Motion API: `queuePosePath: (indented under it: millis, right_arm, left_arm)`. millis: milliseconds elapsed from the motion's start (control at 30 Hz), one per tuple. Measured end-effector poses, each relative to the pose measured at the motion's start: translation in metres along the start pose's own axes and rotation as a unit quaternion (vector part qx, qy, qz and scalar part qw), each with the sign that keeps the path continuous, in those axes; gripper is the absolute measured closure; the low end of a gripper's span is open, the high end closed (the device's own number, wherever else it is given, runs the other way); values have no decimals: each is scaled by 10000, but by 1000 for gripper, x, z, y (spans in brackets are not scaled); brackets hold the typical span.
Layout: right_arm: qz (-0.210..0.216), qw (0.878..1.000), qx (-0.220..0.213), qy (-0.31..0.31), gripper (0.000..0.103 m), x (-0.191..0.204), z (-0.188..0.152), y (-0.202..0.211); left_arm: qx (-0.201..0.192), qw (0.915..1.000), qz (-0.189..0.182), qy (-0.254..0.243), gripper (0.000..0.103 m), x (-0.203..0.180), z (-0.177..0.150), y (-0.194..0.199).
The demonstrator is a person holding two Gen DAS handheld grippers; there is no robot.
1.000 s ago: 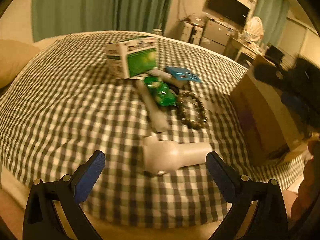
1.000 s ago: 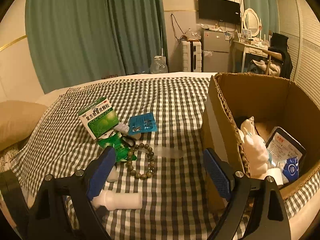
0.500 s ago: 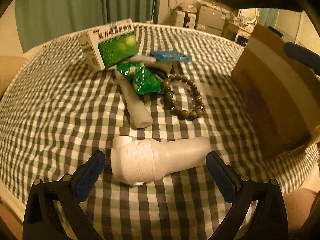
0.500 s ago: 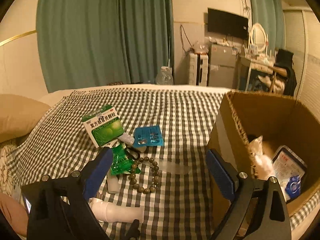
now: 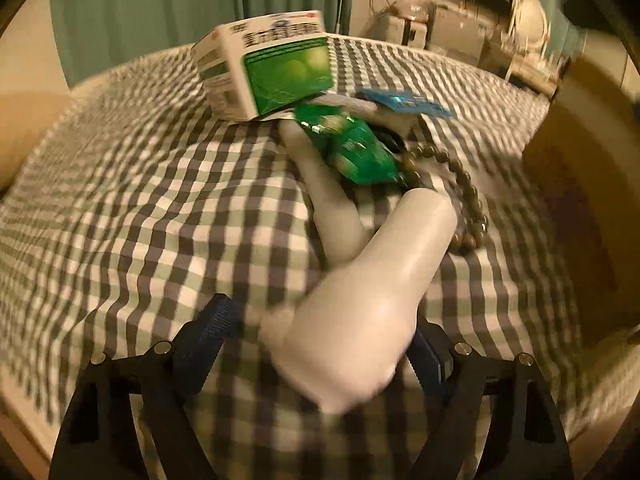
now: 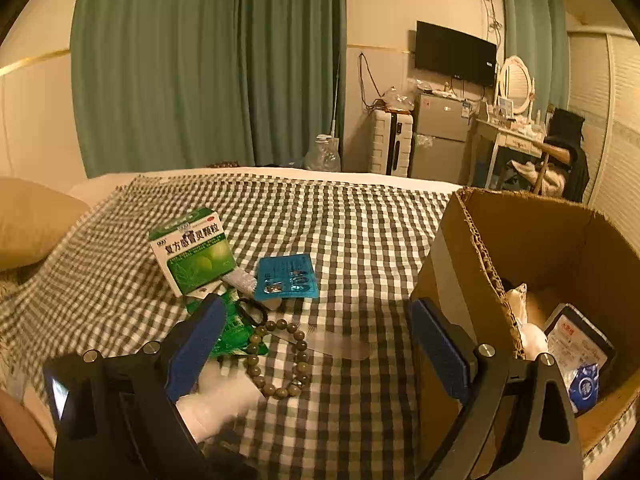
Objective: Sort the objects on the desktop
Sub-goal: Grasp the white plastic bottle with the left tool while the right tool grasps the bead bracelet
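A: Where is the white bottle (image 5: 372,304) relative to the left gripper (image 5: 320,344)?

B: Right between its fingers (image 5: 208,328). The fat end sits low in the gap near the front edge of the bed (image 5: 120,208), and the long axis runs up and to the right, toward the bead bracelet (image 5: 464,196) and the cardboard box (image 6: 532,248). So it lies slanted across the gap, not square to it.

A: Are the fingers clamped on it?

B: Partly drawn in, but I cannot tell whether they touch; the view is blurred and one pad is mostly hidden behind the bottle. The other pad stands a little apart from it.

A: And the right gripper (image 6: 320,356)?

B: Spread wide, holding nothing, hanging above the clutter with the box on its right. The left one is clearly nearer the bottle.

A: What does the next move turn on?

B: My guess: squeezing across the bottle's width despite the slant. The slim white tube (image 5: 332,216) lies just beside its narrow end, perhaps touching.
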State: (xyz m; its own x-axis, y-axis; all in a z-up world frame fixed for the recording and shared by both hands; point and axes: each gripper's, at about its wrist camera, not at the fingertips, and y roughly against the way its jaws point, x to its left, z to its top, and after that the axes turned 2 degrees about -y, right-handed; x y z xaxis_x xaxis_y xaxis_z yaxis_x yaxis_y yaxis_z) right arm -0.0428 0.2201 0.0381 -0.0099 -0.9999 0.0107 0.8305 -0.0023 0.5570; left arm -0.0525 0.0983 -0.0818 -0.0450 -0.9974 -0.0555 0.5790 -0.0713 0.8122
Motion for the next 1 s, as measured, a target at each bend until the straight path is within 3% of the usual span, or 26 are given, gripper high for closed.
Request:
queuePosePath:
  millis: [167, 267, 533, 600, 667, 700, 733, 867, 933, 1000]
  right_arm:
    - [225, 9990, 374, 42, 9, 6, -6, -18]
    - [475, 9948, 884, -197, 9, 1, -11, -42]
    - [683, 9802, 1773, -564, 13, -4, -26, -91]
    - [655, 9785, 1894, -477, 21, -1, -30, -100]
    - [541, 9768, 2039, -372, 68, 1, -33, -107]
    - [531, 9739, 2179, -336, 71, 1, -37, -112]
    - [521, 9720, 2266, -354, 70, -1, -39, -114]
    - [574, 9671, 2419, -531, 72, -8, -44, -120]
    - [601, 9665, 2418, -608, 73, -11, -44, -121]
    - [598, 9665, 2403, -674, 81, -14, -44, -122]
  left_arm:
    - [-122, 9990, 167, 388, 18, 27, 14, 0]
    - [-145, 9982, 47, 577, 18, 39, 19, 0]
    - [-384, 9989, -147, 202, 17, 40, 39, -2]
    - [-447, 9987, -175, 155, 19, 41, 42, -4]
    - [-470, 9976, -413, 305, 36, 49, 43, -6]
    - [-479, 9959, -589, 489, 49, 54, 44, -7]
    - [-492, 9951, -637, 567, 53, 56, 45, -6]
    - [-563, 9936, -725, 662, 58, 62, 44, -1]
    - [-613, 9924, -808, 703, 67, 64, 42, 5]
    - [-665, 9916, -849, 707, 68, 65, 41, 9]
